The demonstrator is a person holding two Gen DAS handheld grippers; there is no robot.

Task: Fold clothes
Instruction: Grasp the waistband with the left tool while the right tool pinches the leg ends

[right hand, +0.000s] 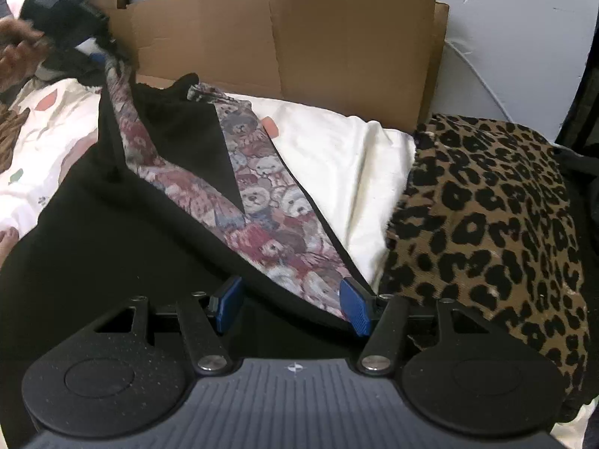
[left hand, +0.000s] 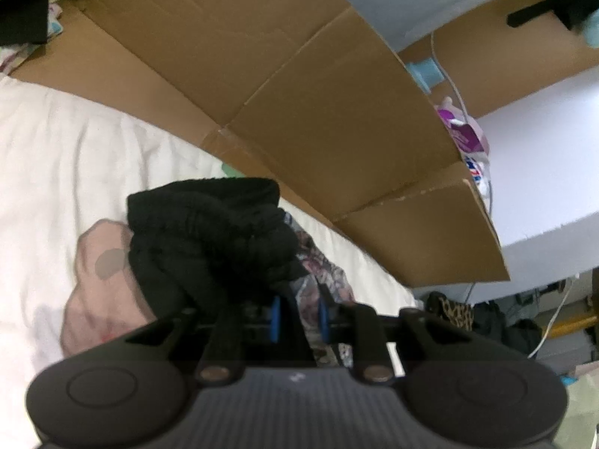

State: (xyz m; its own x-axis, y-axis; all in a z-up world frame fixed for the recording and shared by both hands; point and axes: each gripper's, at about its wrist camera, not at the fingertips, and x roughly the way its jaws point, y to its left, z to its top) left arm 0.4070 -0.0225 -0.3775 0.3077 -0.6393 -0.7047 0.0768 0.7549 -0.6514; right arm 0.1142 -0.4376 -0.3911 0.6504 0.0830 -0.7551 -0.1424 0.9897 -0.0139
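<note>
A black garment (right hand: 112, 239) with a teddy-bear print lining (right hand: 262, 202) lies on the white bed sheet (right hand: 337, 157). In the right wrist view my right gripper (right hand: 290, 305) is open, its blue pads astride the garment's edge where black cloth meets the print. My left gripper (left hand: 297, 316) is shut on a bunched black end of the same garment (left hand: 209, 232), held up above the bed; the bear print (left hand: 322, 273) hangs behind it. The left gripper also shows at the far upper left of the right wrist view (right hand: 63, 18), lifting the cloth.
A flattened cardboard box (right hand: 284, 37) stands against the wall behind the bed. A leopard-print cloth (right hand: 486, 209) lies at the right. A pink patterned sheet (left hand: 97, 284) lies under the lifted cloth. Bags and cables lie on the floor (left hand: 524, 321) beyond the bed.
</note>
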